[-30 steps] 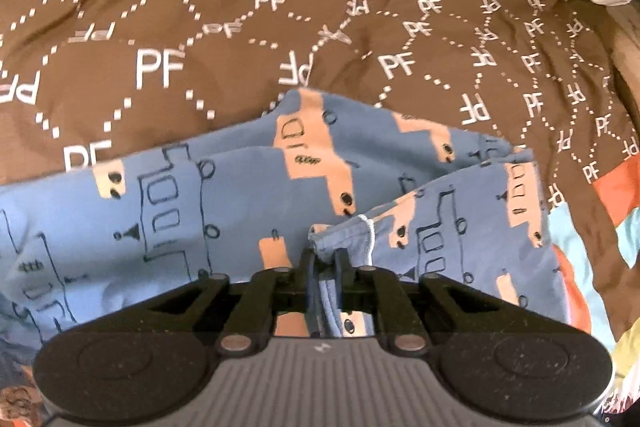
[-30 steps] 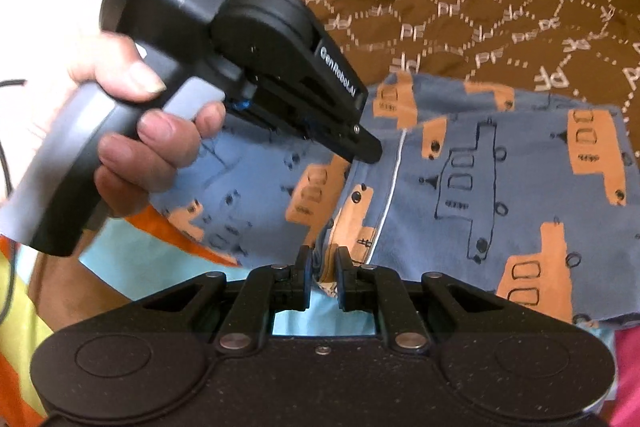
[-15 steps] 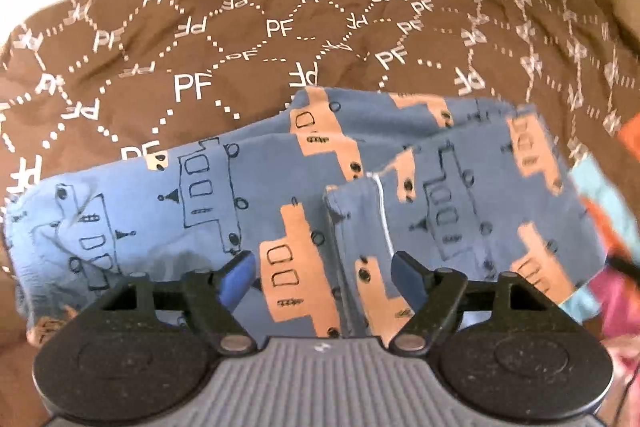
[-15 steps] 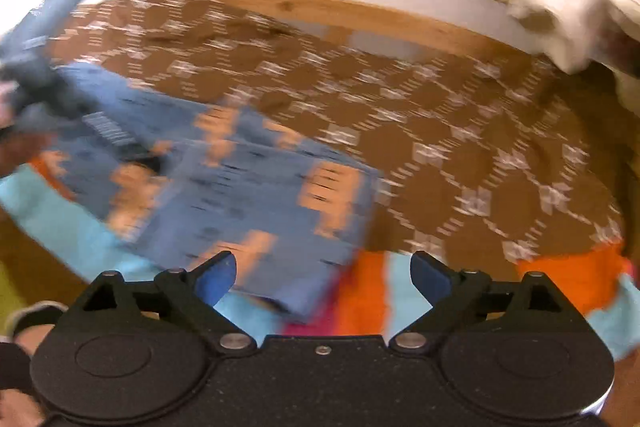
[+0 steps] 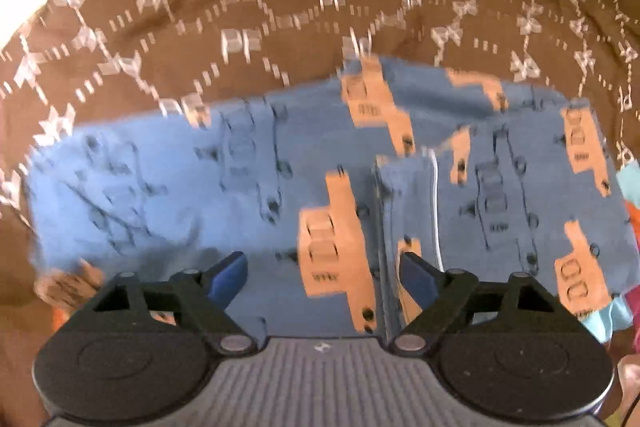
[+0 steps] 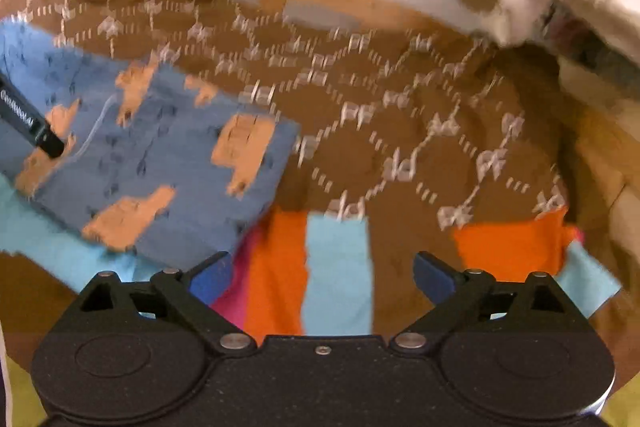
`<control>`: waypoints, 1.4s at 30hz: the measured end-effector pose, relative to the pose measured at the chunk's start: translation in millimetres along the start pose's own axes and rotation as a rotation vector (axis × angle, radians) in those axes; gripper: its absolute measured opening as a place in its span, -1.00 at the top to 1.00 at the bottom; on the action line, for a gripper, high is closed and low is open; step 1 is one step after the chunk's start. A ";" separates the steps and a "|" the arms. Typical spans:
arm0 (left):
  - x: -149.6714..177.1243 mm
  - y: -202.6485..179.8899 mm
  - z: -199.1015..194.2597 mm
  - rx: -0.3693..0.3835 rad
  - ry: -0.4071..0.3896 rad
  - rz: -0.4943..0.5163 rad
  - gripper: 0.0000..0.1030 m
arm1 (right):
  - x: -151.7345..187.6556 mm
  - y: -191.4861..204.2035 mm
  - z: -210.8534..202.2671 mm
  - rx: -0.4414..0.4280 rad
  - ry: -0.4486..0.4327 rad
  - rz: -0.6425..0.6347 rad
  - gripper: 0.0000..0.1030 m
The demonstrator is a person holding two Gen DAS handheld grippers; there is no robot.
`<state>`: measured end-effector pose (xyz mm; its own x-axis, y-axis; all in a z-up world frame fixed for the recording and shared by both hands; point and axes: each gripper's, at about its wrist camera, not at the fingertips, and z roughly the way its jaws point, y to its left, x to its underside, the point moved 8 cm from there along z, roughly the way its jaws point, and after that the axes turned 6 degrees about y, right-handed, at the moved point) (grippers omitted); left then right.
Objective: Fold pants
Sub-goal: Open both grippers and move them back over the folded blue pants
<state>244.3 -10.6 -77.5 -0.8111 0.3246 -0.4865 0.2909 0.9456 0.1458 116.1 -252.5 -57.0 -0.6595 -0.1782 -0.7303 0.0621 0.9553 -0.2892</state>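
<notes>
Left gripper (image 5: 322, 277) jaws opening, pads clear of cloth, nothing pinched; folded blue pants (image 5: 280, 195) with orange truck print lie flat right under and ahead of it. Right gripper (image 6: 322, 277) jaws opening too, empty, over orange and light-blue cloth strips (image 6: 338, 267), pants off to its left. Pants sit on brown PF-patterned blanket (image 5: 260, 19). Wooden bed frame (image 6: 360, 7) behind. Frames blurred.
</notes>
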 end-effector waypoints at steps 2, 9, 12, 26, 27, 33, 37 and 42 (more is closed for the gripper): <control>-12.3 -1.8 -6.5 -0.023 -0.051 0.012 -0.69 | -20.3 2.8 4.0 -0.019 -0.052 -0.019 -0.98; -42.7 -15.4 24.9 -0.093 -0.020 -0.027 -0.76 | -64.3 11.0 70.3 -0.046 -0.098 -0.047 -0.98; -40.1 -10.3 31.2 -0.089 -0.007 -0.076 -0.85 | -57.4 1.5 105.3 0.020 -0.012 -0.101 -0.97; -38.1 -12.7 24.4 -0.115 -0.014 -0.026 -0.85 | -24.2 10.8 21.2 -0.099 -0.015 -0.091 -0.98; -37.0 -12.8 22.4 -0.113 -0.012 -0.031 -0.83 | -18.7 12.4 18.7 -0.098 0.004 -0.091 -0.98; -23.0 -17.4 3.6 -0.094 -0.016 -0.033 -0.83 | 13.6 9.1 -4.9 -0.126 0.074 -0.015 -0.98; -6.9 -21.5 1.5 -0.115 -0.015 -0.002 -0.84 | 21.3 6.8 -11.5 -0.131 0.078 0.019 -0.98; 14.2 -21.8 8.3 -0.111 0.030 -0.006 -0.85 | 22.1 2.4 -12.3 -0.122 0.080 0.000 -0.98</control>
<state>230.7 -26.8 -94.8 -0.8279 0.3181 -0.4620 0.2295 0.9436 0.2386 92.5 -251.2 -66.2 -0.7174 -0.1631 -0.6773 -0.0259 0.9778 -0.2081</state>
